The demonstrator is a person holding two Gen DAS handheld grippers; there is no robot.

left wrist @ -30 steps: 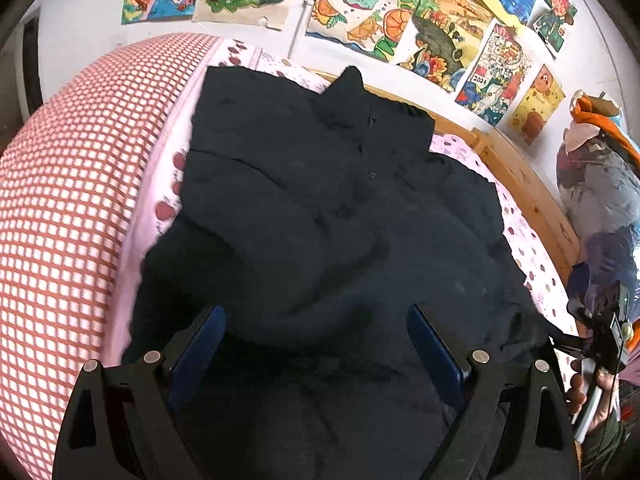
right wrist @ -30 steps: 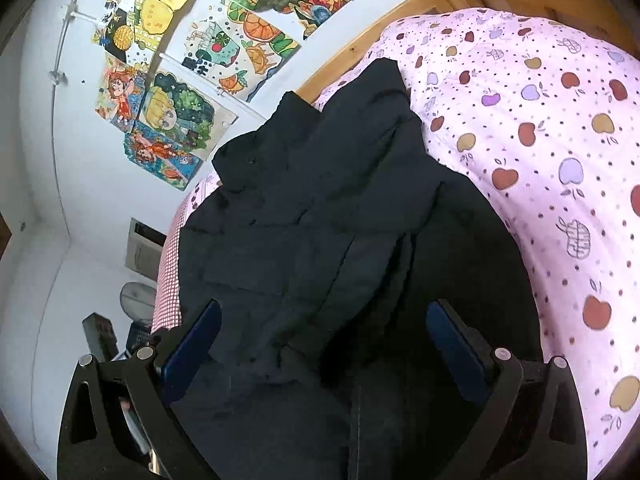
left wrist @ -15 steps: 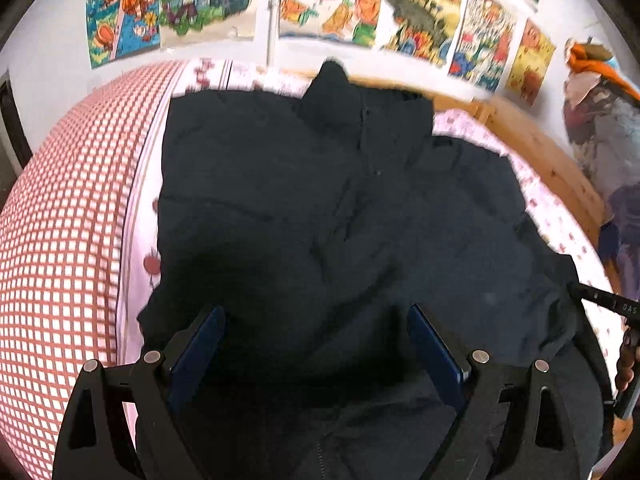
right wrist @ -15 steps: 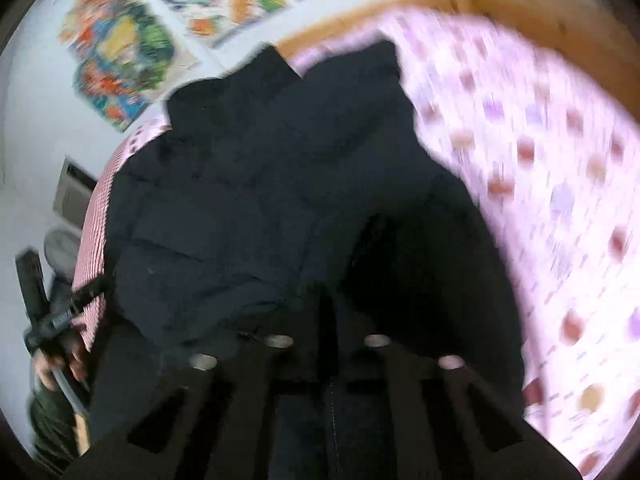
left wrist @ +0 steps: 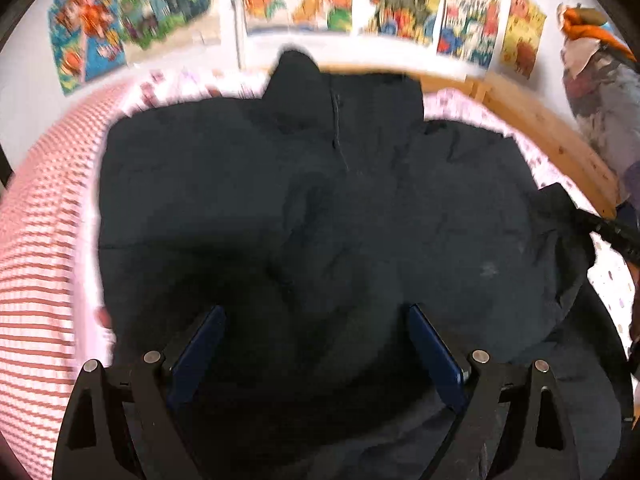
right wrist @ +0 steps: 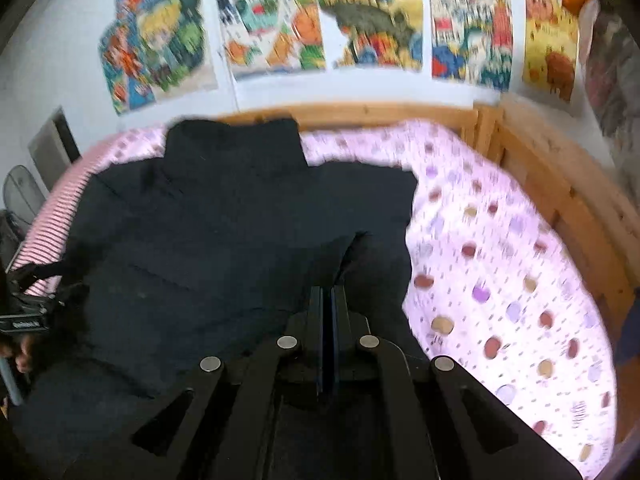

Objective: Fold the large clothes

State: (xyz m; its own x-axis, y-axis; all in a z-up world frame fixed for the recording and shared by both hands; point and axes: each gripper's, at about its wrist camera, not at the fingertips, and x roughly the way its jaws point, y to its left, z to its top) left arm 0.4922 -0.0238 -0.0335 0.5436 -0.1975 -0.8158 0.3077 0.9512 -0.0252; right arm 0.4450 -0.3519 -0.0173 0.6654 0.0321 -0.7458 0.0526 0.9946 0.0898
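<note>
Jacket (right wrist: pixel 208 240) hem now between shut right jaws

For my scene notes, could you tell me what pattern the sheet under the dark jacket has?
Pale pink sheet printed with small apples and dots, clearest in the right wrist view.

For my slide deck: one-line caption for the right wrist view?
Right gripper shut on a fold of the black jacket spread over the pink bedsheet.
</note>
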